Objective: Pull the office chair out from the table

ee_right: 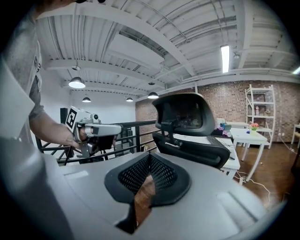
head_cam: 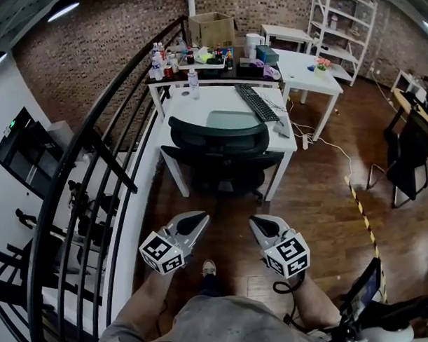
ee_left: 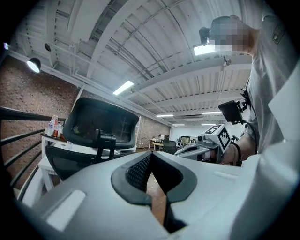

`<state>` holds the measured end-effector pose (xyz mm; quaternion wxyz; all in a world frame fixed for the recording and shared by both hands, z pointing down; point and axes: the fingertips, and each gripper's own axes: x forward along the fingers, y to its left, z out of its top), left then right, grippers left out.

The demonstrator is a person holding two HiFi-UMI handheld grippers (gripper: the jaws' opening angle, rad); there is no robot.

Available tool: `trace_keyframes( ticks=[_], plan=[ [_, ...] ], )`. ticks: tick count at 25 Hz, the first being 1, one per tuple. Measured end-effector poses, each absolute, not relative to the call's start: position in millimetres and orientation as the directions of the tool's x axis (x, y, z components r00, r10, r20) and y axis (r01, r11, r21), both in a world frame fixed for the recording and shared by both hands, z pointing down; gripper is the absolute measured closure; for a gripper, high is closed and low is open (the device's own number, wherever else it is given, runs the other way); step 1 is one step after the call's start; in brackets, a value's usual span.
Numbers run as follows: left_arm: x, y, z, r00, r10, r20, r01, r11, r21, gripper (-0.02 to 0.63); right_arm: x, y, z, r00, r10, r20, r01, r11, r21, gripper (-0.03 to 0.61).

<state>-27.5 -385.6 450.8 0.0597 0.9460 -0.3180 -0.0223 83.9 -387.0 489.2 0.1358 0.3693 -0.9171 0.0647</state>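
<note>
Left gripper: I see its jaws pressed together with nothing between them. It is held level in front of me, well short of the chair.
Right gripper: its jaws are also closed and empty. It sits beside the left one, with a gap between the two.
Head view only: from above I get the white table, the keyboard on it, the black railing to my left and the wooden floor between me and the chair.
Gripper views only: from low down I see the headrest standing above the backrest and the ceiling lights. Each gripper view also shows the other gripper from the side.
Office chair, place: it is tucked in at the table's near edge with its seat under the tabletop, straight ahead of both grippers and apart from them.
Office chair, facing: upright, with its back turned to me and its seat pointing at the table.
Office chair, long axis: the backrest runs left to right in the head view, along the table's near edge.
</note>
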Motion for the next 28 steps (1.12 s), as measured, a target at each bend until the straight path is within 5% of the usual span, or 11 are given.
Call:
trace_keyframes(
  ticks=[21, 28],
  plan=[
    [-96, -585, 414, 0.806, -0.592, 0.005, -0.592, -0.806, -0.006, 0.612, 105, -574, 449, -0.523, -0.808, 0.270, -0.828, 0.557, 0.063, 0.571],
    [-147, -622, 425, 0.719, -0.691, 0.074, -0.685, -0.722, -0.098, 0.440, 141, -601, 441, -0.511, -0.811, 0.285, -0.824, 0.556, 0.106, 0.398]
  ],
)
